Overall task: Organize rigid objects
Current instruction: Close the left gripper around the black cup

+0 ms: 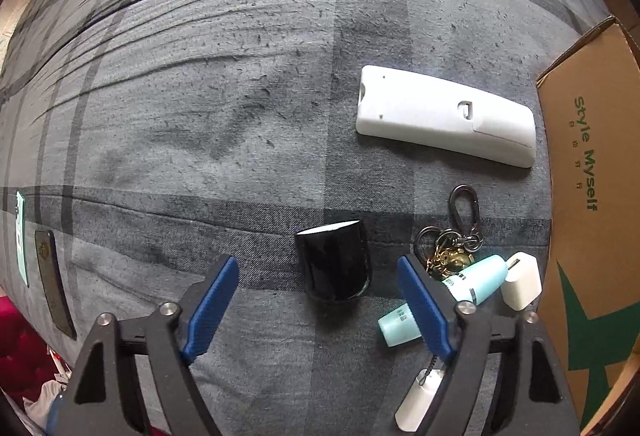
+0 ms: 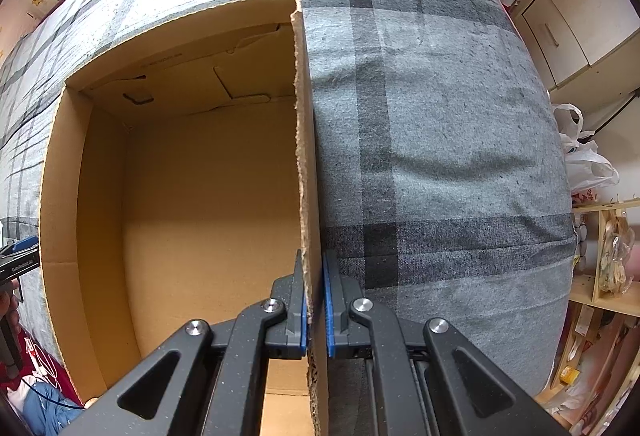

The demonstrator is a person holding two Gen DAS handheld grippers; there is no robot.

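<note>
In the left wrist view my left gripper (image 1: 318, 268) is open, its blue pads on either side of a glossy black cylinder (image 1: 334, 262) lying on the grey plaid bedcover. To the right lie a key bunch with a carabiner (image 1: 452, 236), two light-blue tubes (image 1: 478, 278) (image 1: 400, 324), a white charger plug (image 1: 520, 282), a small white stick (image 1: 418, 402) and a white remote (image 1: 446, 115). In the right wrist view my right gripper (image 2: 314, 268) is shut on the right wall of an open, empty cardboard box (image 2: 306, 139).
The cardboard box (image 1: 588, 195) stands at the right edge of the left wrist view, printed "Style Myself". Two flat phone-like items (image 1: 52, 284) lie at the bed's left edge. Cabinets and a wooden shelf (image 2: 600, 256) stand right of the bed.
</note>
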